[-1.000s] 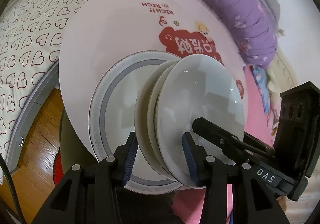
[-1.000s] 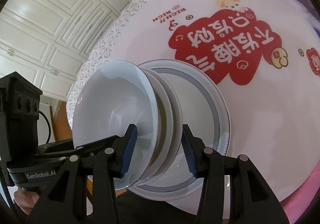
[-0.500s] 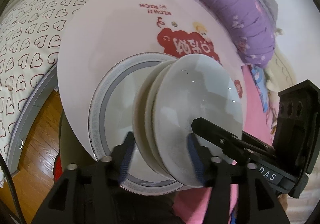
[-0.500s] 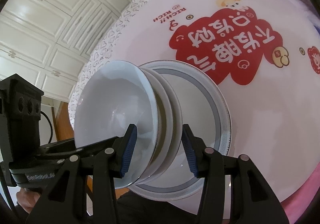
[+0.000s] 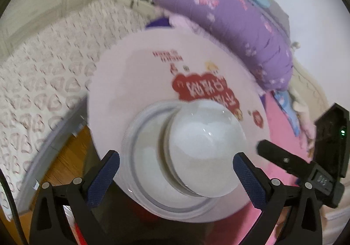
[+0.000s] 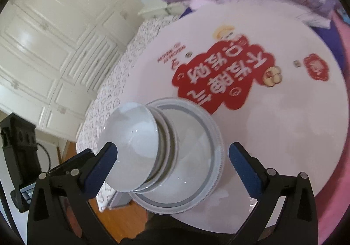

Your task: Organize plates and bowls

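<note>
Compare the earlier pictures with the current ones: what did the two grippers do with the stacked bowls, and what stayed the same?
Both grippers let go. The left gripper and right gripper were clamped on the rims of the stacked bowls; their jaws have just been opening and now stand wide, clear of the rims, and both have pulled up and back. The bowls stay nested on the grey-rimmed plate on the round table.
</note>
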`<state>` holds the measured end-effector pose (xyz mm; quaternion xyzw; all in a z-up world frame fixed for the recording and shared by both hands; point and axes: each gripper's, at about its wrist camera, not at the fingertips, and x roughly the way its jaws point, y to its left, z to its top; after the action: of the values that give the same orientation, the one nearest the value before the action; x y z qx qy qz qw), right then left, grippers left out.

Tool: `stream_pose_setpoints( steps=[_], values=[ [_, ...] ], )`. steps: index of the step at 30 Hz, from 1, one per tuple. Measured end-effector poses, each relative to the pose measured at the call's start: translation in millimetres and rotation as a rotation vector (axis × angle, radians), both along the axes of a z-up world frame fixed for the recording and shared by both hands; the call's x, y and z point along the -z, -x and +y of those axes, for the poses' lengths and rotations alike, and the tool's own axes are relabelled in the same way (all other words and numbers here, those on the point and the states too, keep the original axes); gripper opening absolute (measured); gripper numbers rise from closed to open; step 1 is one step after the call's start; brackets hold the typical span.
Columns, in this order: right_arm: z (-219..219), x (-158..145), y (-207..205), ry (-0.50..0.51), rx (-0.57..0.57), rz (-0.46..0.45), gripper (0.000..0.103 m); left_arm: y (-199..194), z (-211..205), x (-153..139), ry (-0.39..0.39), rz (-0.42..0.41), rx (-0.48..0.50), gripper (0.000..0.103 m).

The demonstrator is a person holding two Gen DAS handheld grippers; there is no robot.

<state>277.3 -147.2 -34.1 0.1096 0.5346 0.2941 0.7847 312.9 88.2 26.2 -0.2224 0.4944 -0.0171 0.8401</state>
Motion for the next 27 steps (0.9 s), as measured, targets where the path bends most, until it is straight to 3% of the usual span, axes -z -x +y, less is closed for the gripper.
stream_pose_setpoints(
  steps=[4,9,16,23,27],
  values=[
    [-15.7,-18.8,18.9,-0.017,0.047,-0.090,0.103,34.5,-12.1,-25.6,-0.171,-0.154,-0.043,0.102],
    [-27.5,-44.0,63.7,0.024,0.078,-0.248,0.103,87.5,-31.5,-49.1,-0.254,-0.289,-0.058,0.102],
    [-40.1,-71.5,128.3,0.119,0.122,-0.491,0.103,177.6,-64.5,-81.6,-0.429,-0.524,-0.086,0.102],
    [-61.2,-86.8,181.2,0.132,0.217,-0.597,0.103,254.2,-88.3,-91.9,-0.455,-0.644,-0.118,0.102],
    [-63.4,-88.9,210.0,0.158,0.242,-0.650,0.103,291.8,-94.2,-75.4,-0.455,-0.668,-0.103,0.102]
  ],
)
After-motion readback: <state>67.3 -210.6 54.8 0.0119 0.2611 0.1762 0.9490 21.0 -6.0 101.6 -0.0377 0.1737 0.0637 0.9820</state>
